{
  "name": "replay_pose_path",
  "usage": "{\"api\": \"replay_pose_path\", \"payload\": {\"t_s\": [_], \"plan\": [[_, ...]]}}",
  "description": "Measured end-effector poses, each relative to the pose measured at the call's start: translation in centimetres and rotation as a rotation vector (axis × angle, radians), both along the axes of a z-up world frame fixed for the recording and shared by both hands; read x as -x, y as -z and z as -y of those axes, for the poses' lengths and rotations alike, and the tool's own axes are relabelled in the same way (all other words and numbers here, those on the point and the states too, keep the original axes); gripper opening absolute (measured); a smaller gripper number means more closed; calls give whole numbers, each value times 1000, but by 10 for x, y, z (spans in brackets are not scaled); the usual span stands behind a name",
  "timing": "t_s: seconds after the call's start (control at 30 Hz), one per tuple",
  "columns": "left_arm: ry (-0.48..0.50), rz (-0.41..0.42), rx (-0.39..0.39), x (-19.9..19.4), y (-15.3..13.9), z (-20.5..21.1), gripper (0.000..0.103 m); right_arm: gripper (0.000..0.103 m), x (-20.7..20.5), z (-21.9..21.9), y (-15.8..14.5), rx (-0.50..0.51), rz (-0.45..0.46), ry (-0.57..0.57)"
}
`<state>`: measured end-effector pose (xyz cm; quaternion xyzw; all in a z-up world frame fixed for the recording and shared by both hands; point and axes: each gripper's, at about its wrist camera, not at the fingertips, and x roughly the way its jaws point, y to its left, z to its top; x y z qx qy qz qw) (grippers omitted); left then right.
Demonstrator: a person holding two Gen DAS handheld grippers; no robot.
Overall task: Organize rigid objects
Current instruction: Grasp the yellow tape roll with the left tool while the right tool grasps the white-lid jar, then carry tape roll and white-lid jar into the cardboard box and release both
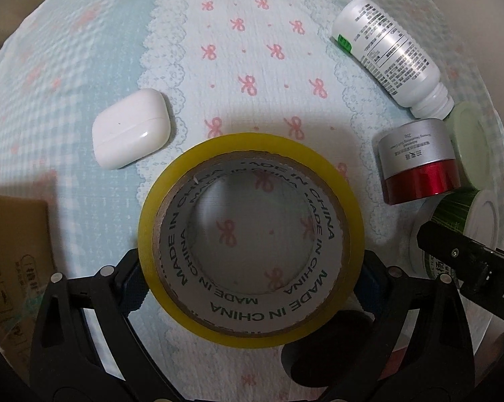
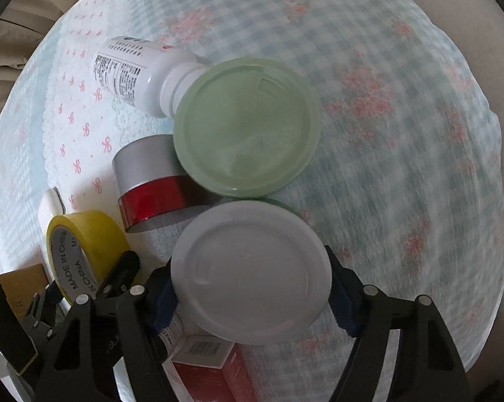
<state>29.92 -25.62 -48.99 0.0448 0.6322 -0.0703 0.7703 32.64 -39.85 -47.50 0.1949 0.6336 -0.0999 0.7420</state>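
Note:
My left gripper (image 1: pixel 252 261) is shut on a yellow tape roll (image 1: pixel 164 201), held flat above the cloth; the roll also shows in the right wrist view (image 2: pixel 94 234). My right gripper (image 2: pixel 252 288) is shut on a white-lidded can (image 2: pixel 252 274), which has a green printed side (image 1: pixel 453 211). A white earbud case (image 1: pixel 131 129) lies to the left of the roll. A white bottle (image 1: pixel 389 50) lies on its side at the right. A silver and red jar (image 1: pixel 419 160) stands below it. A pale green lid (image 2: pixel 248 127) sits beyond the can.
A light blue cloth with pink bows (image 1: pixel 245 50) covers the surface. A brown cardboard box (image 1: pixel 13 251) sits at the left edge. A red box (image 2: pixel 211 375) lies under the white-lidded can. The right gripper's black body (image 1: pixel 469 261) reaches in from the lower right.

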Motion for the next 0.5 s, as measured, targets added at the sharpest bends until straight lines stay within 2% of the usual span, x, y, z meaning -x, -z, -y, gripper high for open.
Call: {"api": "replay_pose_path", "payload": {"t_s": [0.2,0.4,0.5], "plan": [[-12,56,14,1,-27,-11,96,70,10,9,-23,-8,40,-3],[-18,154,42,16,-85,-24,96,70,37,15,-67,-11,118,4],[-26,206,55,30,-126,-31,96,70,53,14,-103,-7,172,-8]]}}
